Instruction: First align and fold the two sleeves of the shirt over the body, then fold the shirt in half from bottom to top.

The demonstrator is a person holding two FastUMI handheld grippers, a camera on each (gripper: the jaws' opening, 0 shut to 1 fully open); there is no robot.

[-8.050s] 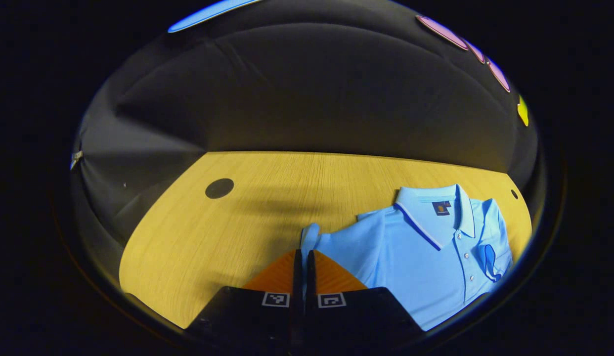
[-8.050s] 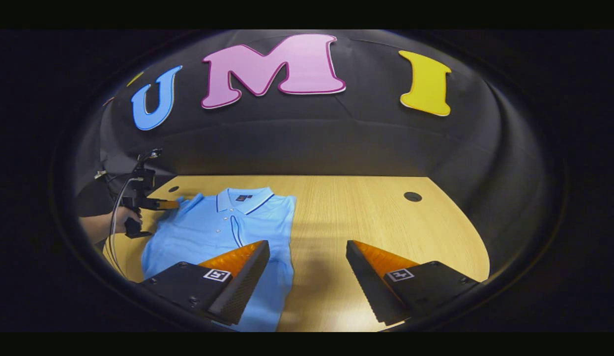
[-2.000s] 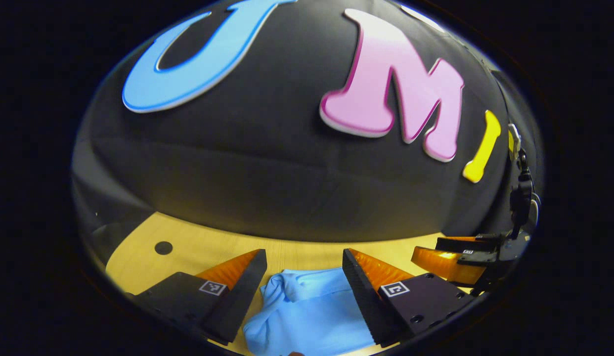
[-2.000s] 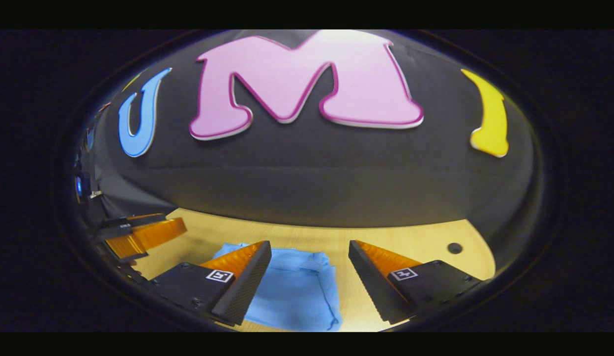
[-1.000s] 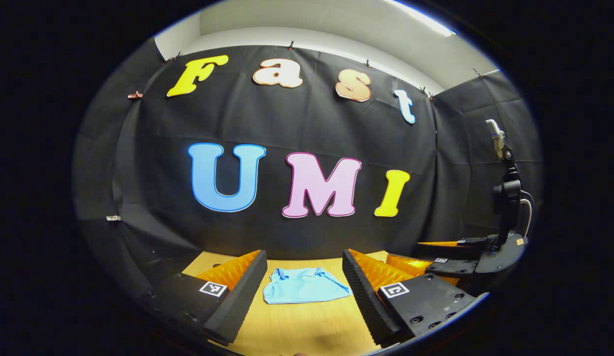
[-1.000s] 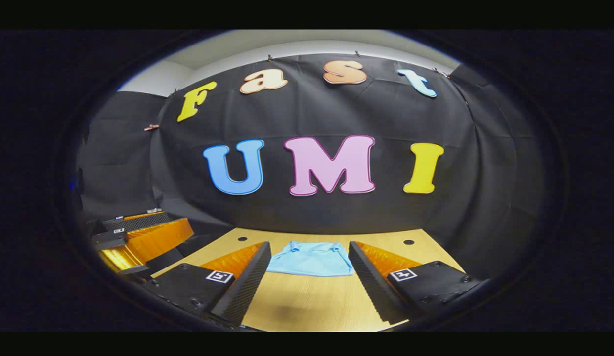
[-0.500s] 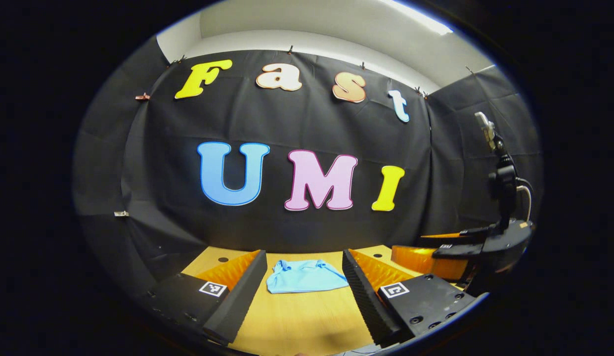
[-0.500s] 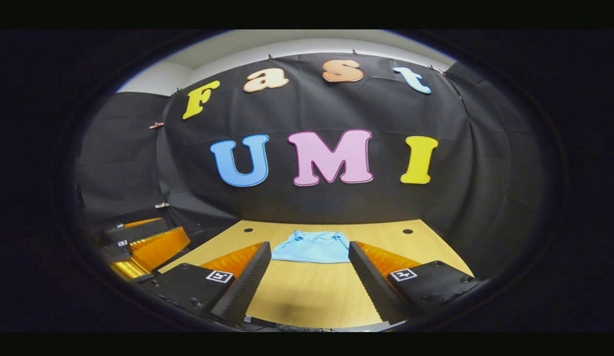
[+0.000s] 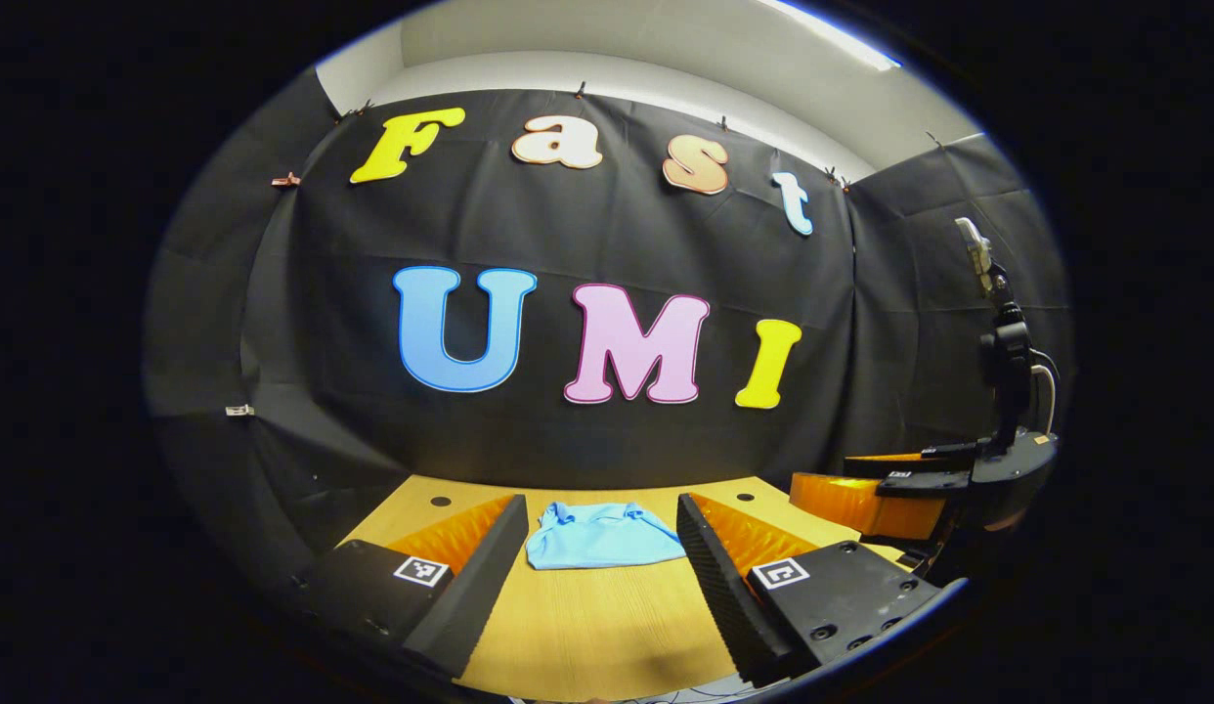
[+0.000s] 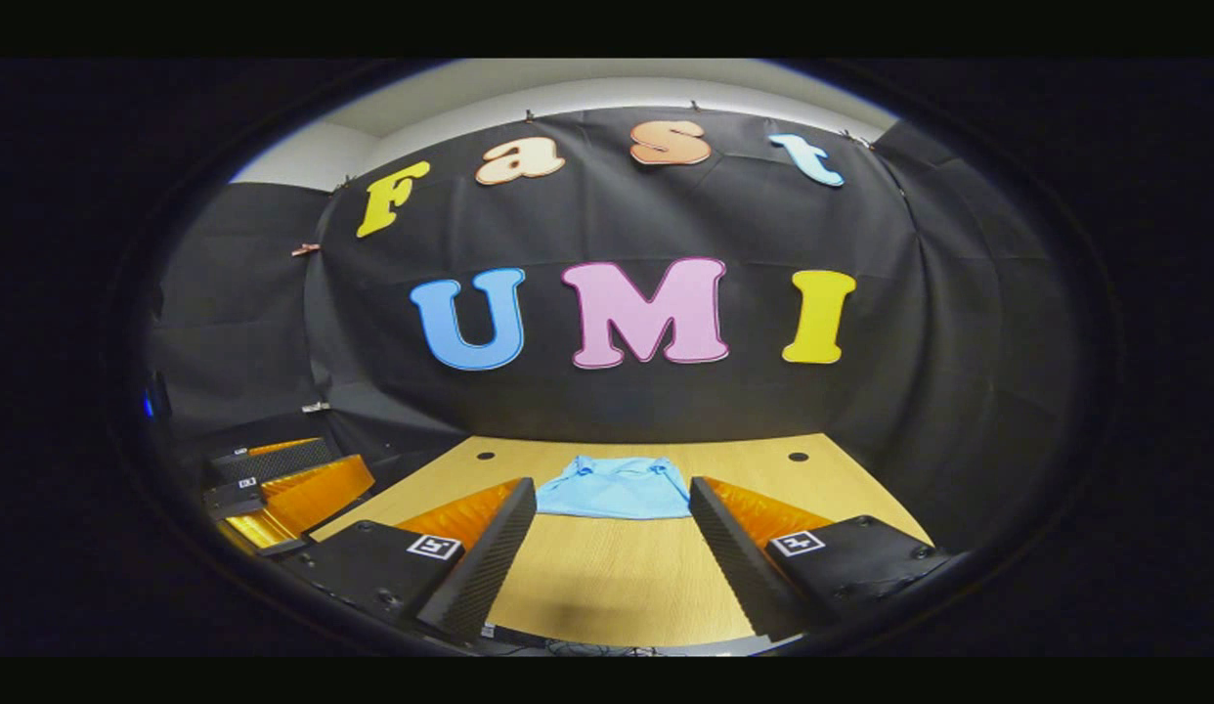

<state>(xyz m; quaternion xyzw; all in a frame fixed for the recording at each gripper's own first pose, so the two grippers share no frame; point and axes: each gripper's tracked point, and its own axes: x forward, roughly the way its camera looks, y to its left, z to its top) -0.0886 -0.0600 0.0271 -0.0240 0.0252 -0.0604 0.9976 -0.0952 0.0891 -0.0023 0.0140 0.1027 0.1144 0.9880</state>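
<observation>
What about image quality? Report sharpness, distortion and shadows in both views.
Left gripper view: sharp, strong fisheye bending of the table; folded shirt evenly lit. Right gripper view: softer, a faint shadow on the table before the shirt.

I see a light wooden table (image 9: 607, 626), with small dark round holes (image 10: 485, 456) near its far corners. A folded blue shirt (image 10: 615, 488) lies flat on it, toward the far edge.

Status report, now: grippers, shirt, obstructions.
Left hand-held gripper open, right hand-held gripper open, both off the shirt. Shirt folded on table. Nothing around it.
</observation>
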